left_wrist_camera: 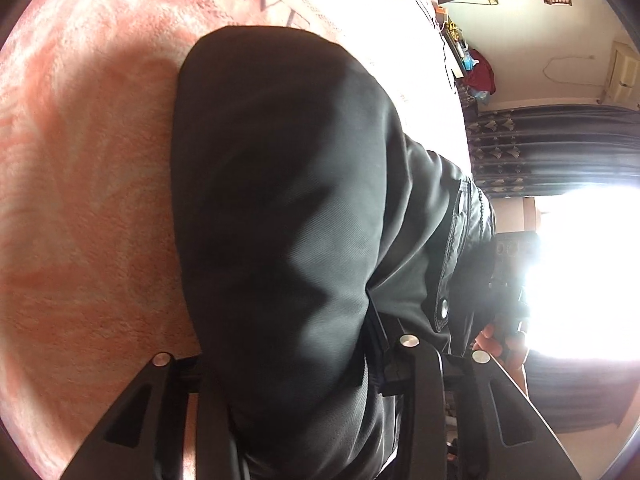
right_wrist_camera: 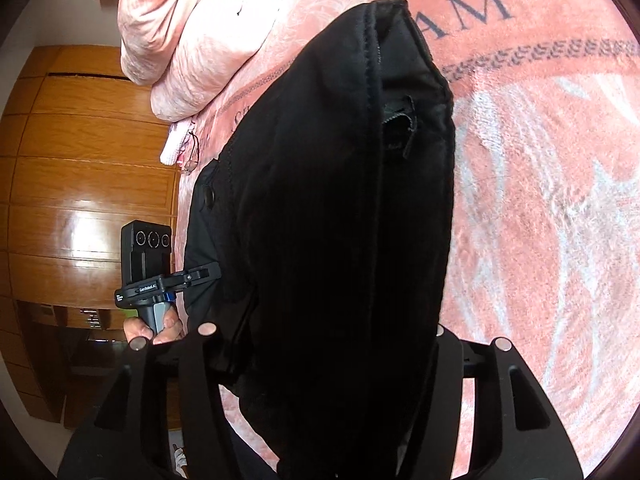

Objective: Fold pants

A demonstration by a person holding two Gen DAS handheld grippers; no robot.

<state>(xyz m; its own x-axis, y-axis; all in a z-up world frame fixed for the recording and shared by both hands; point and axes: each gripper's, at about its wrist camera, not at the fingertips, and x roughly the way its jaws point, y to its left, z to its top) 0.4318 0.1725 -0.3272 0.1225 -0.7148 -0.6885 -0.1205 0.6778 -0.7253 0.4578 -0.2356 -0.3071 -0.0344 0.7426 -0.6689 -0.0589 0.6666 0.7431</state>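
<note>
Over the pink bedspread point(right_wrist_camera: 540, 200), your left claw point(left_wrist_camera: 304, 360) and right claw point(right_wrist_camera: 320, 340) each pinch the black pants point(right_wrist_camera: 340, 200), lifted.

Under me, bed with pink lettered blanket point(right_wrist_camera: 540, 208); on it black pants point(right_wrist_camera: 340, 200), bunched pink quilt point(right_wrist_camera: 188, 36), eyeglasses point(right_wrist_camera: 192, 156).

Black pants point(left_wrist_camera: 288, 216) in left gripper point(left_wrist_camera: 304, 364); pink blanket point(left_wrist_camera: 88, 184)

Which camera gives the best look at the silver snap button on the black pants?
The left wrist view: the snap button shines clearly beside the stitched waistband of the pants. In the right wrist view the pants are mostly dark, and I can't make out the button.
</note>
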